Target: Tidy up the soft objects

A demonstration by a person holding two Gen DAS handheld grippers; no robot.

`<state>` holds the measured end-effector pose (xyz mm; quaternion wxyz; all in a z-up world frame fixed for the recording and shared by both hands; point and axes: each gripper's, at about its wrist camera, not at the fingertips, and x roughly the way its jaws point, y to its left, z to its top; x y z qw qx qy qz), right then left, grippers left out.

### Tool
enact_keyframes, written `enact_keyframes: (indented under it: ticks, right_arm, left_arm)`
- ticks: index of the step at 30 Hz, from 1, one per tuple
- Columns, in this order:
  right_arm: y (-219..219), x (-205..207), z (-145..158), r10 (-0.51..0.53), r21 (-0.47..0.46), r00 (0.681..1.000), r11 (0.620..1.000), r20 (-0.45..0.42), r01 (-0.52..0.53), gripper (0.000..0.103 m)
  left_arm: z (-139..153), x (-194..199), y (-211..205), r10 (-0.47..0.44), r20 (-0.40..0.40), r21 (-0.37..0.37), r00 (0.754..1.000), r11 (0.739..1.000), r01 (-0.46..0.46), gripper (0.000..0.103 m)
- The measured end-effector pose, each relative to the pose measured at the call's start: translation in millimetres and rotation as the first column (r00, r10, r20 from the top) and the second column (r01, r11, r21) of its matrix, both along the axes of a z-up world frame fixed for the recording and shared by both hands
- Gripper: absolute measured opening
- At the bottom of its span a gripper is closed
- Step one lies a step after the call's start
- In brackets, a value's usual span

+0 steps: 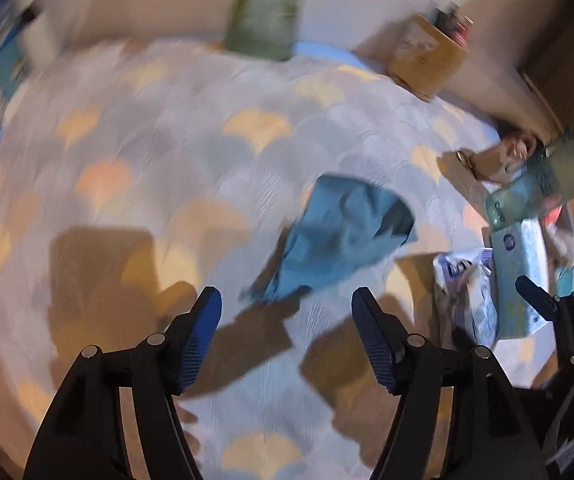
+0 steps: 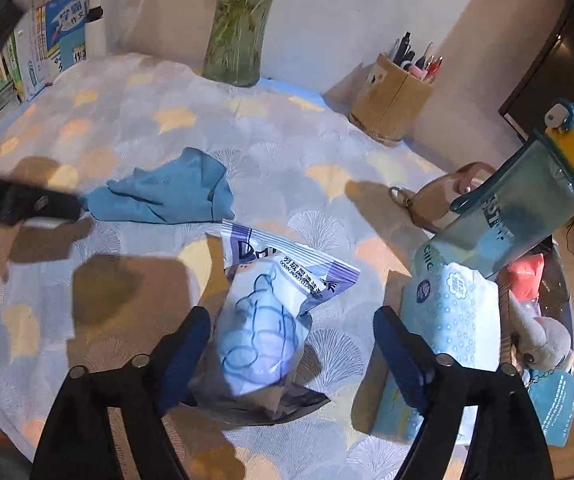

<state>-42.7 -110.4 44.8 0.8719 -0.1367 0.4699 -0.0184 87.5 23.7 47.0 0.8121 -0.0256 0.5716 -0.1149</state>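
Pen holder [image 2: 391, 100], glass vase [image 2: 237, 40], books [image 2: 53, 36], water bottle [image 2: 527, 204] on tablecloth [image 2: 287, 140].

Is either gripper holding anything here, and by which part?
Nothing is held. The left gripper is open above the blue cloth; the right gripper is open around the wipes packet, not closed.

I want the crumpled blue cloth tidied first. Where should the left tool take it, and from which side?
Grip the crumpled blue cloth at its narrow bunched tail, the end nearest the open left tool. Come from above and straight ahead: the folds gather there, while the far end spreads flat on the table.
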Motion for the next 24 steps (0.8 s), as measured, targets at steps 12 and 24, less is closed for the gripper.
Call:
enact_keyframes:
  ticks: [12,24]
  right_arm:
    - [-2,18,-13,0.014,0.012,0.999,1.0,-0.03,-0.013,0.04]
    - [-4,16,-15,0.069,0.127,0.995,0.99,-0.066,-0.06,0.069]
  left_arm:
    - [-25,2,-44,-0.139,-0.02,0.187,0.99,0.972,0.141,0.011]
    - [-17,-55,-20,0.094,-0.156,0.146,0.983,0.987,-0.071,0.032]
